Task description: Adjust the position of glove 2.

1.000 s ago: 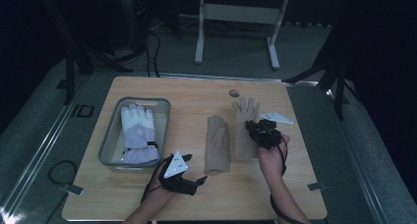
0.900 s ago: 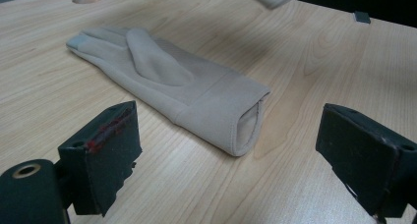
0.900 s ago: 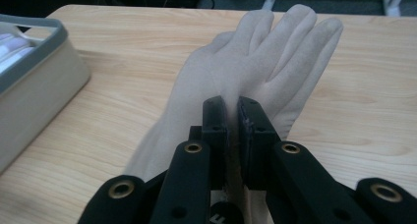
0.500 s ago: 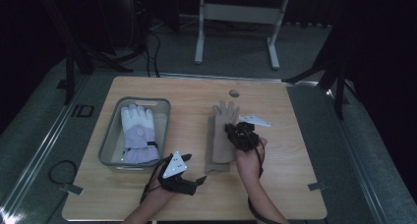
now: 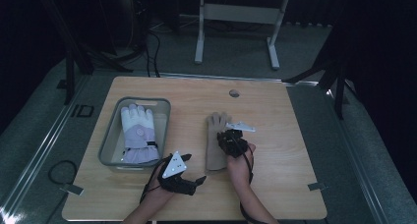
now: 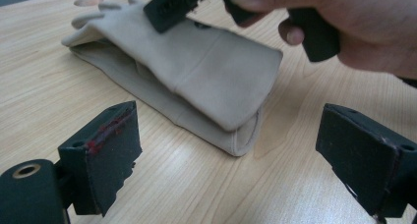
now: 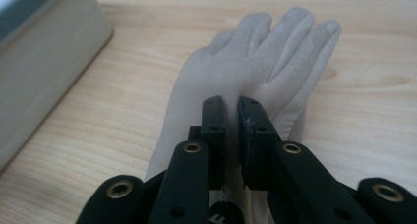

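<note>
Leftward and down over the flat beige suede glove [image 5: 215,143] I have brought my nearly closed, empty right tongs [image 5: 227,137]; left tongs [image 5: 198,181] gape open on the bench [image 5: 285,135].

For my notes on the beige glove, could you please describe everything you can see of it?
The beige glove looks like soft suede, with a long cuff. It lies flat on the table, fingers pointing away from the person, right of the bin. Two layers show at its open cuff. The right hand-held gripper, jaws nearly shut, sits over its palm.
</note>
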`<state>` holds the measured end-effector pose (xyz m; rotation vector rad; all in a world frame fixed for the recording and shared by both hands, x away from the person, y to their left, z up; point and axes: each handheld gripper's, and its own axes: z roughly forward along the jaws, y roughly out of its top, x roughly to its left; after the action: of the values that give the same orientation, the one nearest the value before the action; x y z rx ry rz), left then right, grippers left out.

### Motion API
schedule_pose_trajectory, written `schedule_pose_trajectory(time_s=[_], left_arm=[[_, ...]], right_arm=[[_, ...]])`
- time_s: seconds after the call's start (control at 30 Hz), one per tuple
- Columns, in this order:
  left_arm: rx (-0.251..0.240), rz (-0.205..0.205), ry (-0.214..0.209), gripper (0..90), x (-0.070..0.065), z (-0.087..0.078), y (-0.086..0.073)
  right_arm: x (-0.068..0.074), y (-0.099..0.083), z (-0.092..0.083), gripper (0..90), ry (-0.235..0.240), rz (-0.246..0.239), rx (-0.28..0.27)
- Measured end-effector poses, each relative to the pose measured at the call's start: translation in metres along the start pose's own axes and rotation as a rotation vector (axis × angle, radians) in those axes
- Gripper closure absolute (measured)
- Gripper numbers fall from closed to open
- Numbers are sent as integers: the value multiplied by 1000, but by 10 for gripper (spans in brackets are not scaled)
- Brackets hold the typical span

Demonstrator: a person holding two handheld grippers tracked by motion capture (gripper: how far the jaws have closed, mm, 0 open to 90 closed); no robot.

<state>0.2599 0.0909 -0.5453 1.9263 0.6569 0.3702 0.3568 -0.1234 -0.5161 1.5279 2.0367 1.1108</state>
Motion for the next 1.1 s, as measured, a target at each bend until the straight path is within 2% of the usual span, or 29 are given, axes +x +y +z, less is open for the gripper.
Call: schedule_pose_trajectory(time_s=[0.17, 0.43, 0.53, 0.63, 0.77, 0.83, 0.87, 0.9, 0.93, 1.0, 1.1], left_arm=[[0, 3, 0, 97, -1, 0, 0], [11, -4, -5, 97, -1, 2, 0], [7, -8, -6, 97, 0, 2, 0], [3, -10, -10, 97, 0, 2, -1], [19, -9, -12, 97, 1, 4, -1], [20, -13, -18, 97, 1, 5, -2], [20, -13, -18, 97, 1, 5, -2], [20, -14, -21, 97, 1, 5, -2], [21, -14, -20, 97, 1, 5, -2], [29, -19, -21, 97, 1, 6, -2], [42, -23, -28, 97, 1, 7, -1]], right_arm=[[-1, -10, 12, 812, -8, 17, 27], [-4, -17, 20, 792, -21, 1, 47], [-4, -18, 21, 735, -11, -9, 55], [-6, -15, 18, 597, 16, -23, 59], [-9, -11, 9, 442, 38, -108, 33], [-12, -8, 3, 348, 66, -135, 24], [-12, -8, 3, 348, 66, -135, 24], [-17, -6, -1, 162, 125, -175, 43], [-19, -5, -2, 147, 138, -194, 52], [-23, -4, -6, 127, 202, -226, 57], [-30, -3, -11, 139, 231, -306, 73]])
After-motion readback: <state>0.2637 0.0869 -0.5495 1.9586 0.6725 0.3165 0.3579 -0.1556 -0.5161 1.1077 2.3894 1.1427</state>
